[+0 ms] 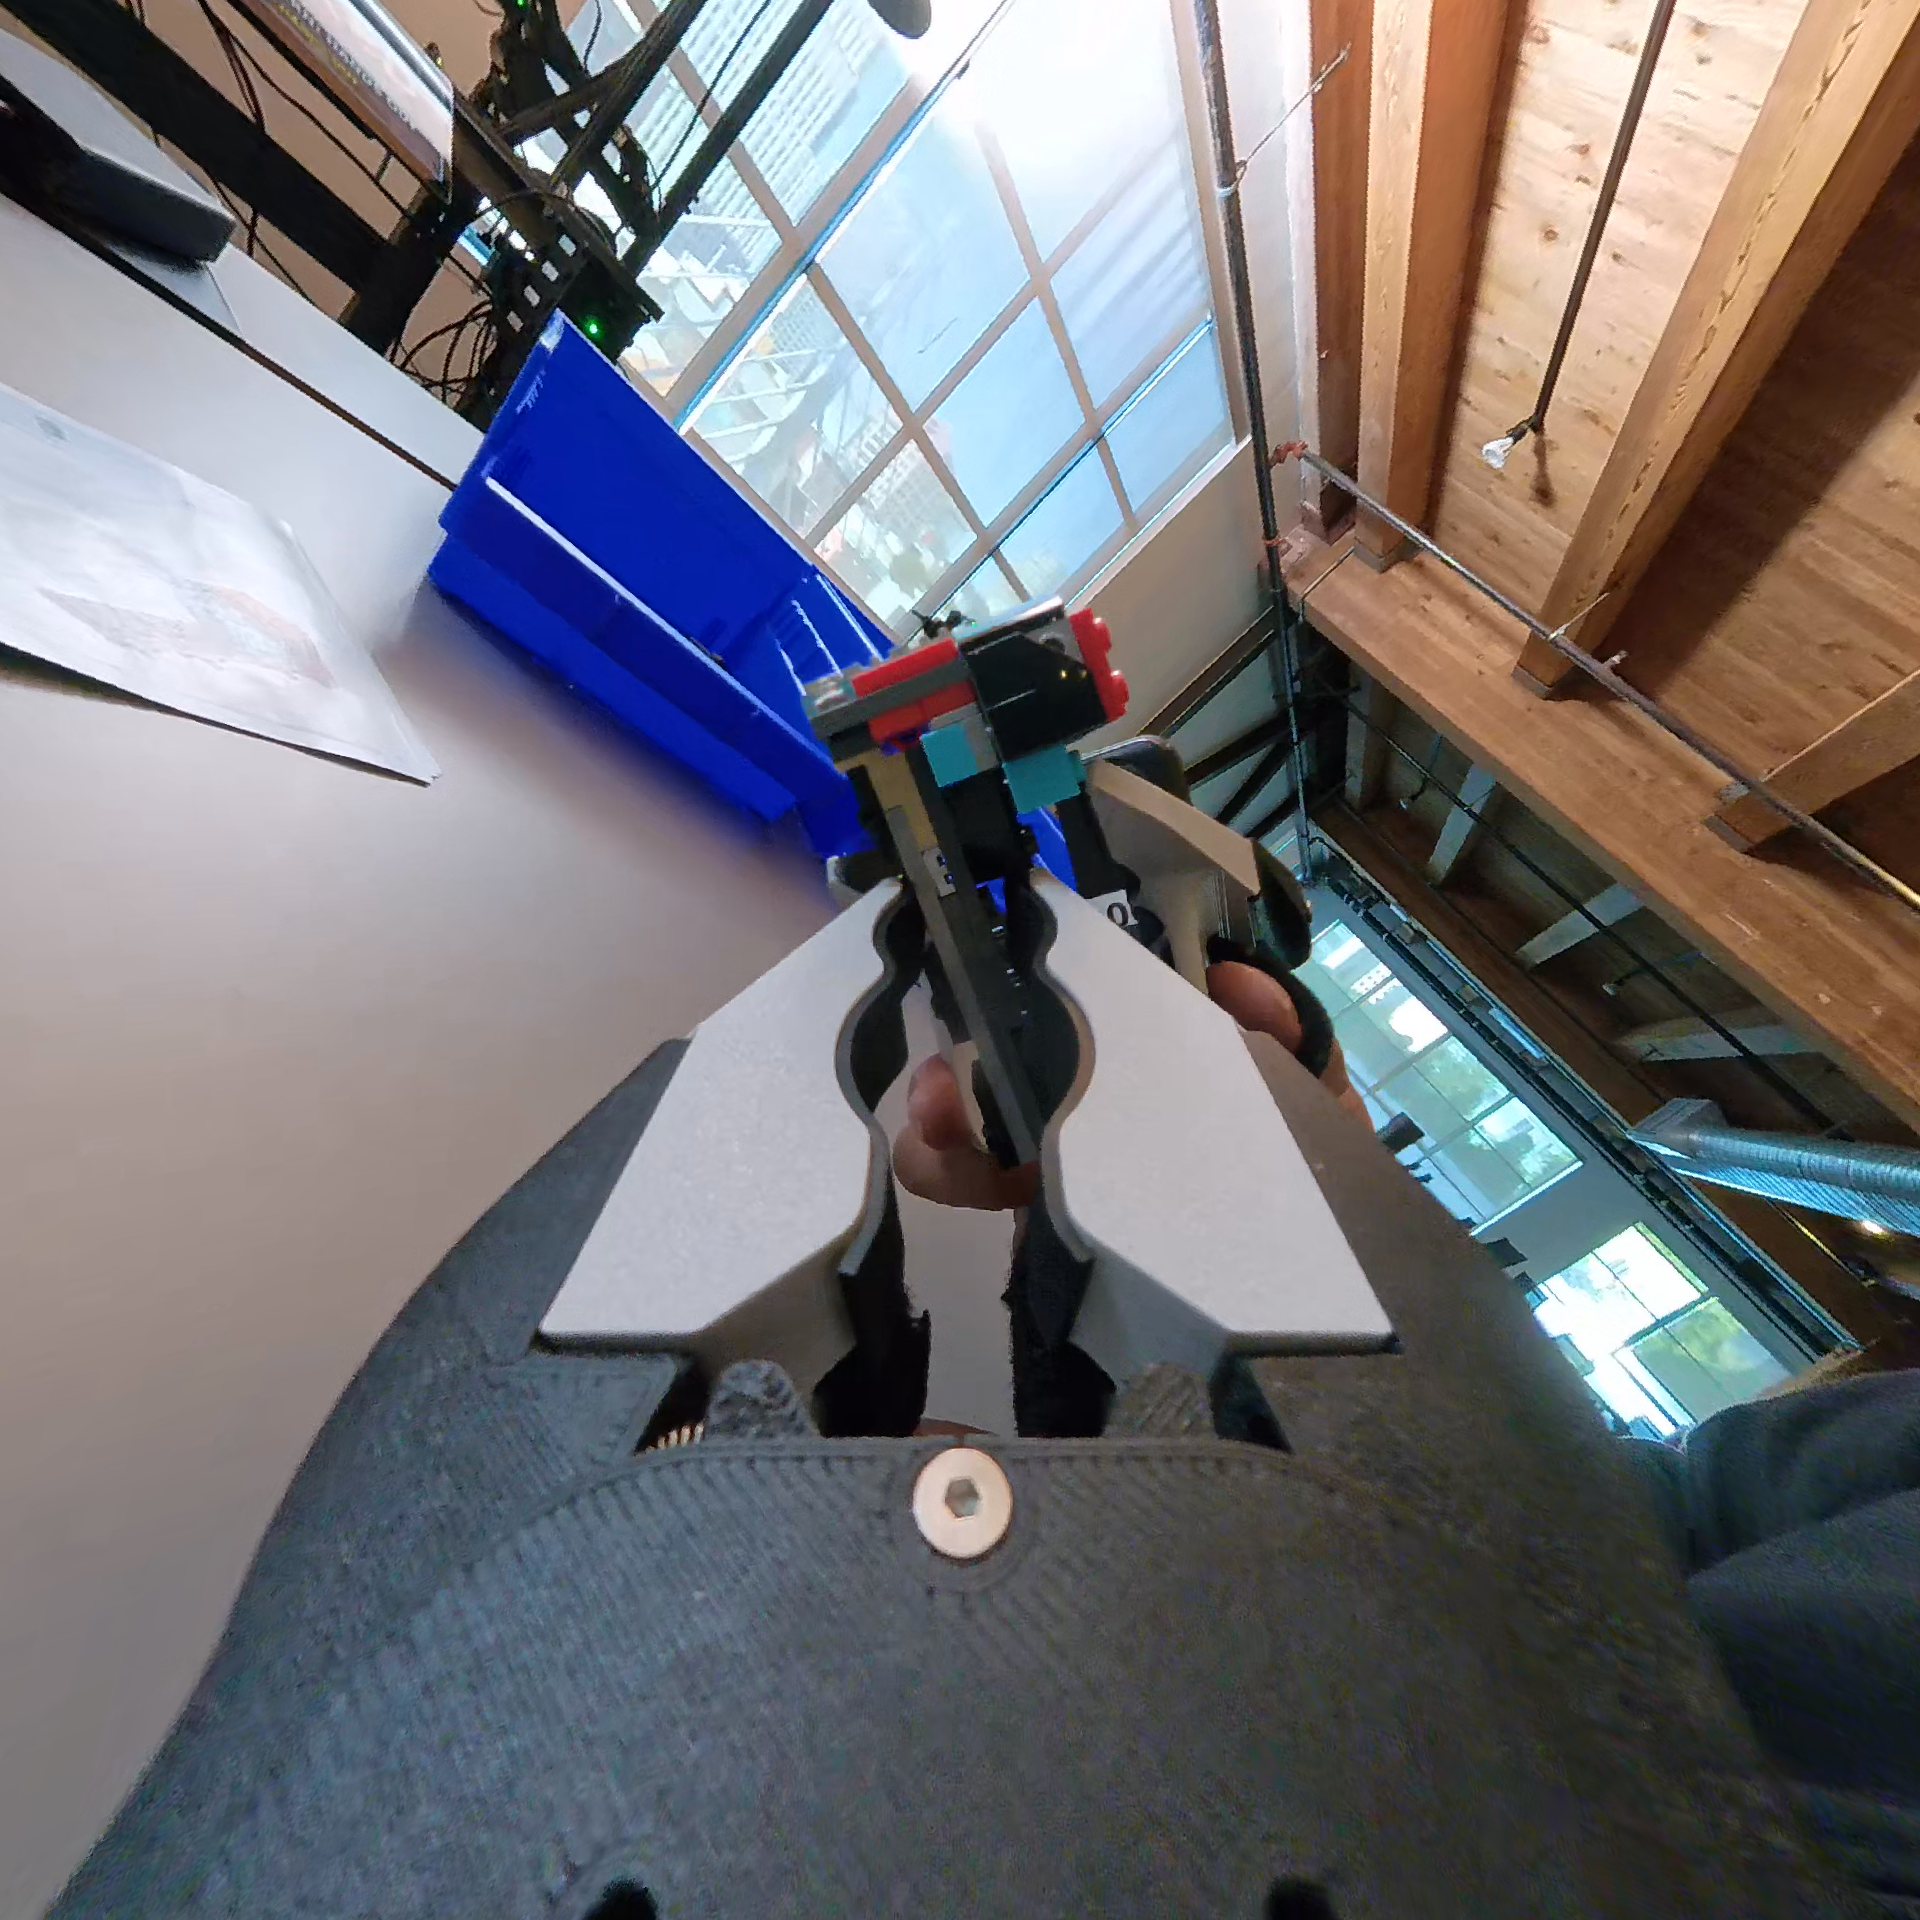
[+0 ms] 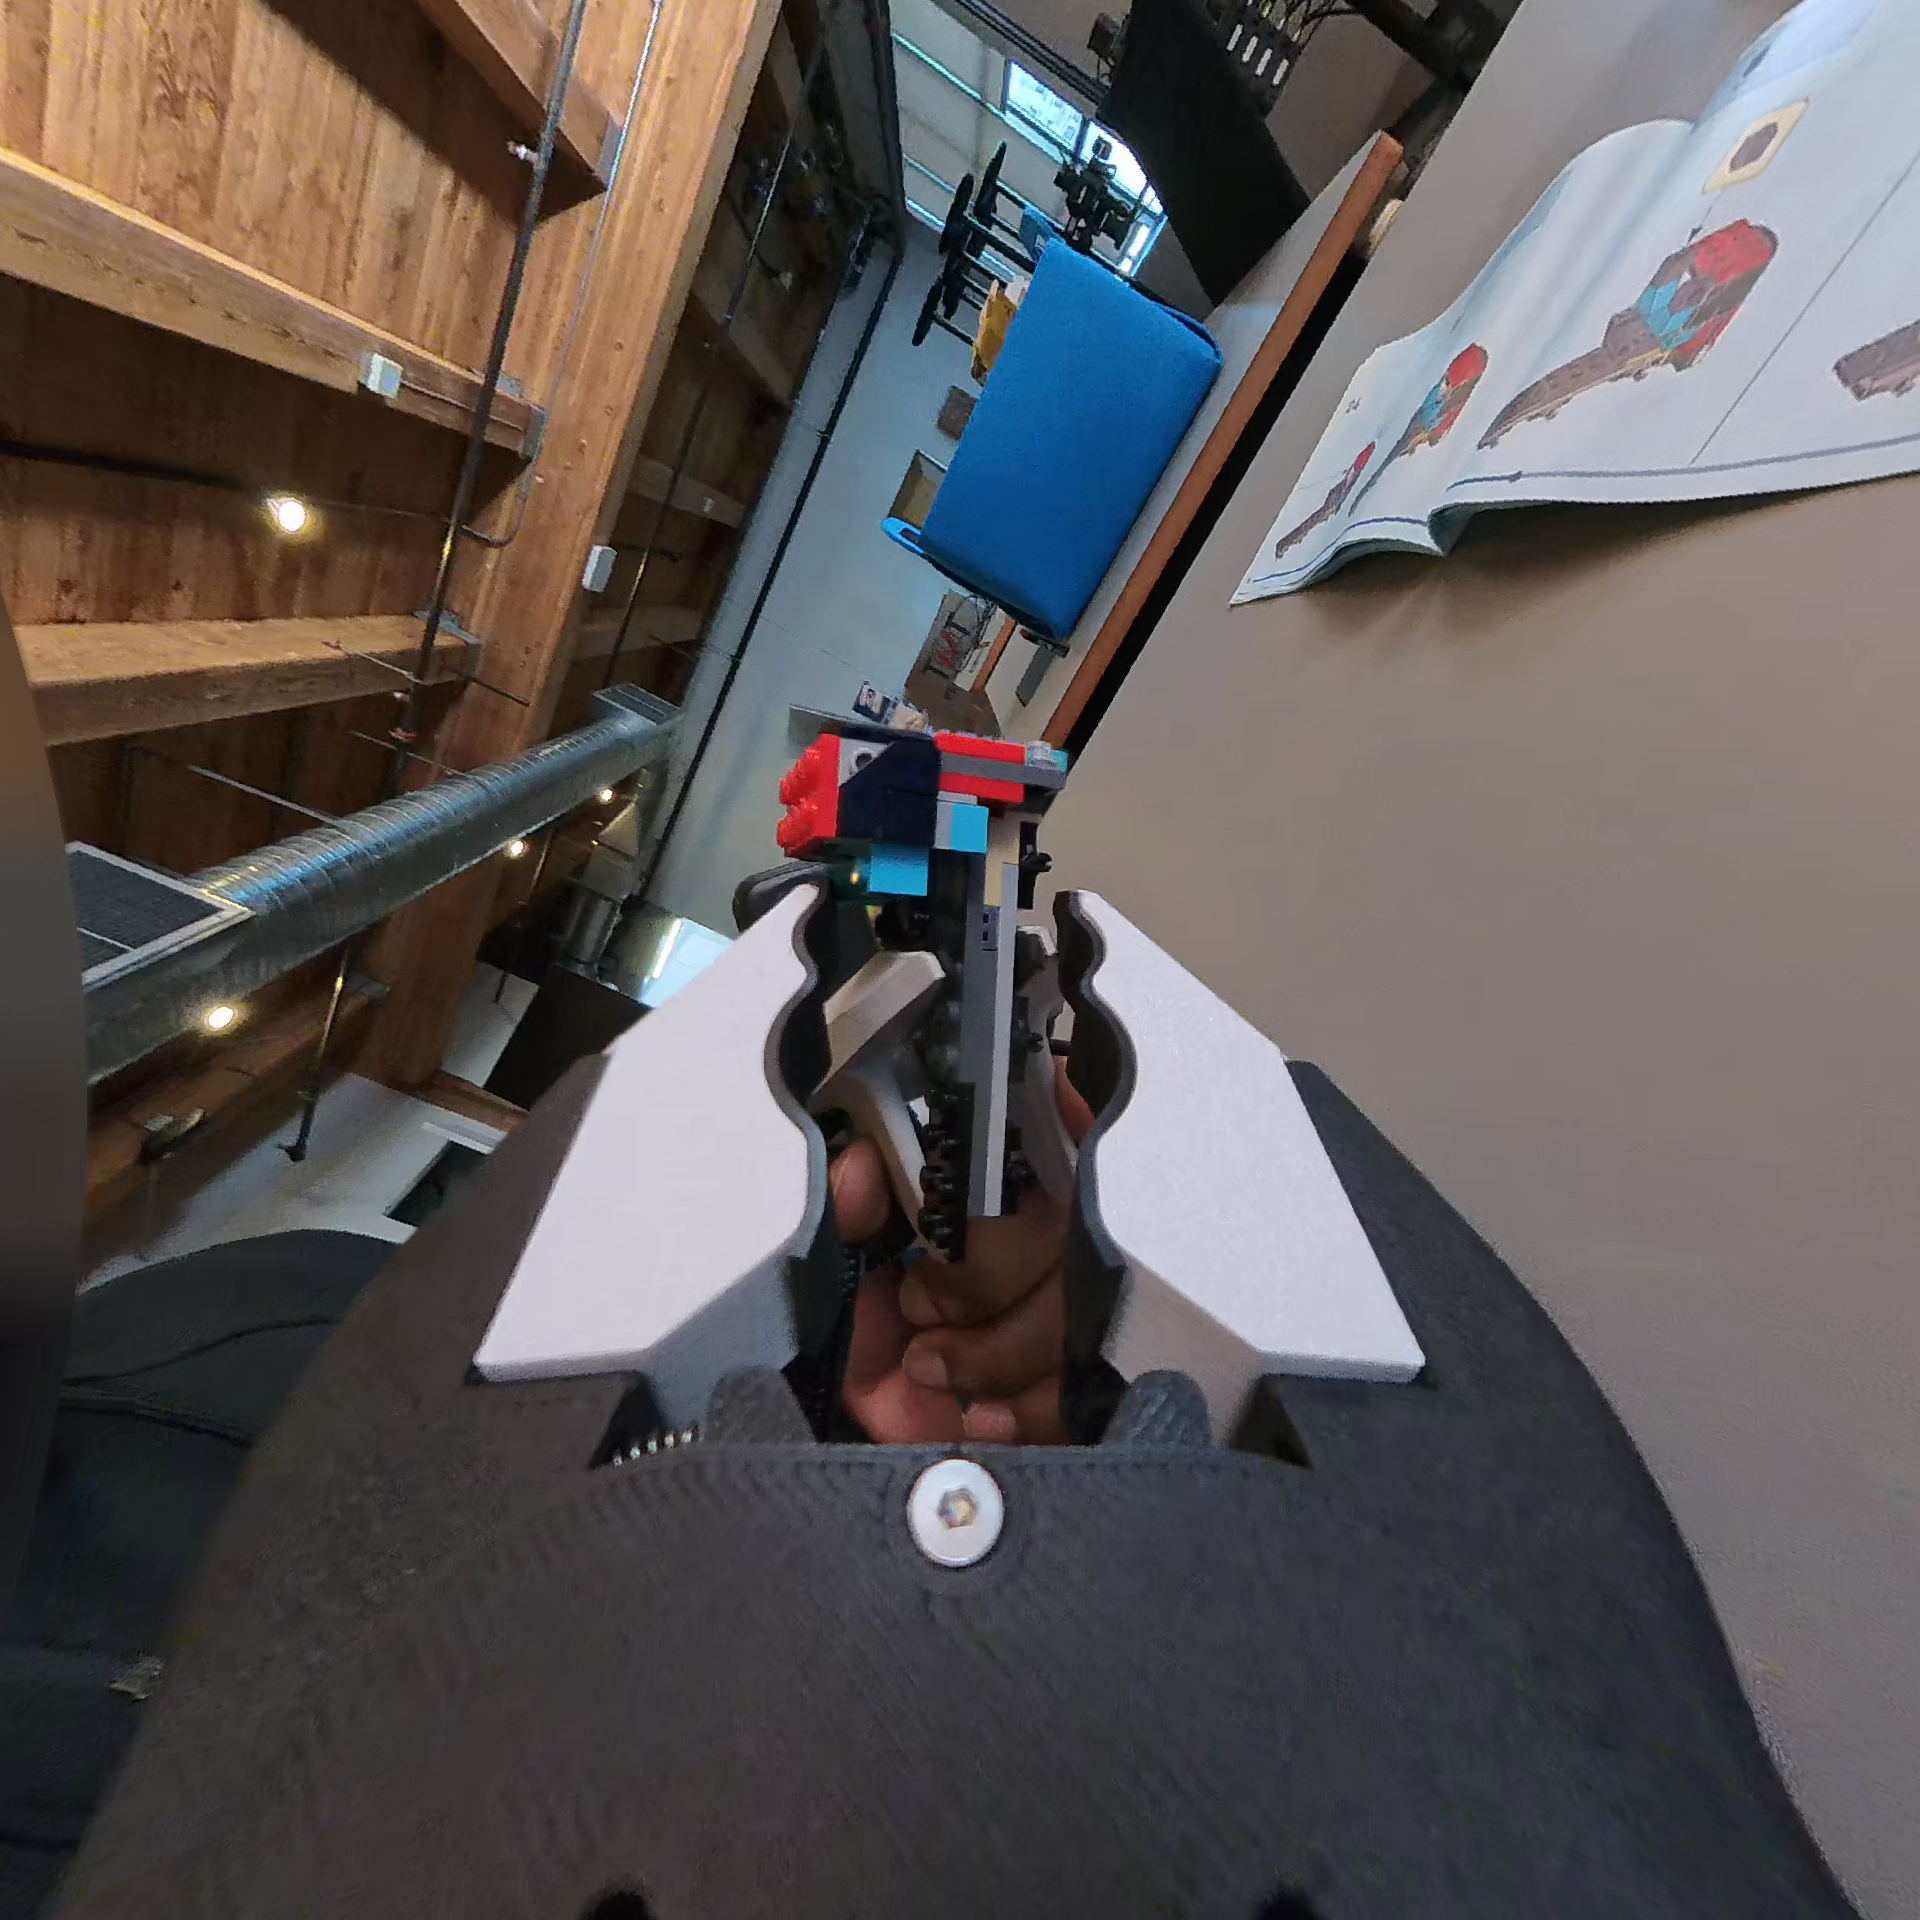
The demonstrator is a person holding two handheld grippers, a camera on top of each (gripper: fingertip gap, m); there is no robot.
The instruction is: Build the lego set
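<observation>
Item: partly built lego model, a long grey-and-black beam with a red, black and teal block cluster at its far end, held in the air, its long axis running along the fingers of both grippers. Left gripper clamps the beam; the right gripper stands slightly open around it, contact unclear. Nearby: instruction booklet on the table, blue bin; nothing obstructs.

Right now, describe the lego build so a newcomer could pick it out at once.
Start at the grey table with the open instruction booklet. In front of it, lifted into the air, the left claw grips a long grey-and-black lego model. Unlike the booklet's flat printed pictures, it is solid, topped with red, black and teal bricks.
</observation>
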